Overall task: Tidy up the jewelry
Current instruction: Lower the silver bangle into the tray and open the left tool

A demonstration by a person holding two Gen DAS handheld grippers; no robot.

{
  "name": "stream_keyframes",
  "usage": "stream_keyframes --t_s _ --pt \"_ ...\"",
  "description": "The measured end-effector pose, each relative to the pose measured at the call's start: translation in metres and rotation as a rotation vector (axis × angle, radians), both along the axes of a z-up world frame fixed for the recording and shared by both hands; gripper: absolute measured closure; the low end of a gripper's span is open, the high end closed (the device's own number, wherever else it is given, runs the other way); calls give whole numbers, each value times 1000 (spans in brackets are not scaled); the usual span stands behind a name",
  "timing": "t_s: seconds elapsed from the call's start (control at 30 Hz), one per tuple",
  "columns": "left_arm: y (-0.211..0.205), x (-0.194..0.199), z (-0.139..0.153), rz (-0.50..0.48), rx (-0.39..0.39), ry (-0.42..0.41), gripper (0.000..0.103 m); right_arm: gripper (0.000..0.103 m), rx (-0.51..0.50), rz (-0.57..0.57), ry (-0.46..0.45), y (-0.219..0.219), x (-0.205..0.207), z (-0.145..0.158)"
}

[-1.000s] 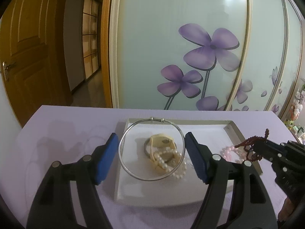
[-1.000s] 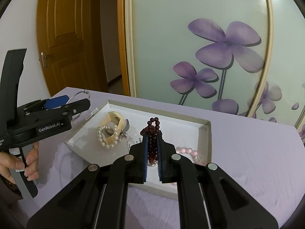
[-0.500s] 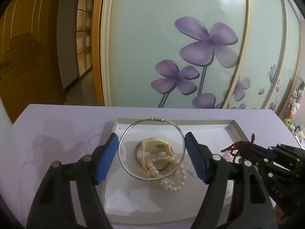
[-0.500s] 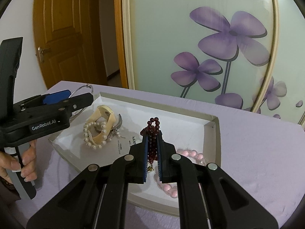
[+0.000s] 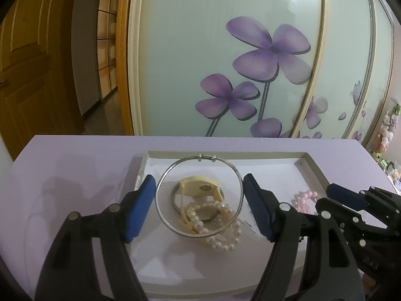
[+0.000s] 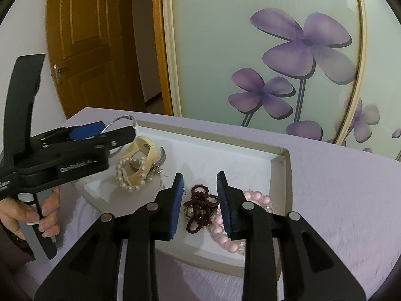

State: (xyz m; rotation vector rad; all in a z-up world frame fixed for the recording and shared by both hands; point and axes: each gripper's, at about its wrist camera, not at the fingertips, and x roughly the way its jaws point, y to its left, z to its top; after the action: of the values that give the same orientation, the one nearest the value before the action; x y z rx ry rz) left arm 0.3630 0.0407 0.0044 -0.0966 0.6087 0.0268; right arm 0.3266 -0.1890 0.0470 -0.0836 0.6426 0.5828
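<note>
My left gripper [image 5: 198,179] is shut on a thin silver bangle [image 5: 206,157], which it holds upright over the left part of the white tray [image 5: 275,170]. Under the bangle lie a cream bracelet [image 5: 198,183] and a pearl bracelet [image 5: 220,243]. My right gripper [image 6: 199,175] hangs over the tray's right part with its jaws opening. A dark red bead bracelet [image 6: 200,205] lies loose on the tray below them, untouched by the pads. It rests against a pink bead bracelet [image 6: 220,228]. In the right wrist view the left gripper [image 6: 115,129] shows side-on.
The tray sits on a lilac tablecloth [image 5: 75,165]. A glass sliding door with purple flowers [image 5: 263,57] stands right behind the table. A wooden door [image 6: 87,50] is at the far left. A person's hand [image 6: 47,215] grips the left tool's handle.
The right gripper's jaws have parted and the dark red bracelet has dropped from them onto the tray beside the pink one. The left gripper has edged further over the tray with the bangle.
</note>
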Motion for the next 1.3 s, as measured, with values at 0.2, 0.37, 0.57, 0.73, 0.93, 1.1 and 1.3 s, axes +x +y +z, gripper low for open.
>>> stream_keyframes --t_s 0.2,0.37,0.57,0.73,0.93,1.1,1.3 --pt "-7 -1 -3 -14 4 3 32 74 6 8 2 -2 -4 0" --pt "-13 -2 -3 -26 3 5 32 74 4 15 7 -3 -9 -2" --pt "-22 -3 -3 -40 6 9 32 74 5 15 12 -6 -14 -2" --pt "-32 -4 -2 -51 1 12 32 74 9 16 14 -10 -22 -1" --pt "-47 -2 -3 -67 4 18 32 74 17 17 19 -14 -24 -2" --pt "-52 1 -5 -72 5 25 32 74 22 18 25 -17 -25 -4" --pt "-55 3 -7 -72 6 33 32 74 22 17 33 -18 -27 -6"
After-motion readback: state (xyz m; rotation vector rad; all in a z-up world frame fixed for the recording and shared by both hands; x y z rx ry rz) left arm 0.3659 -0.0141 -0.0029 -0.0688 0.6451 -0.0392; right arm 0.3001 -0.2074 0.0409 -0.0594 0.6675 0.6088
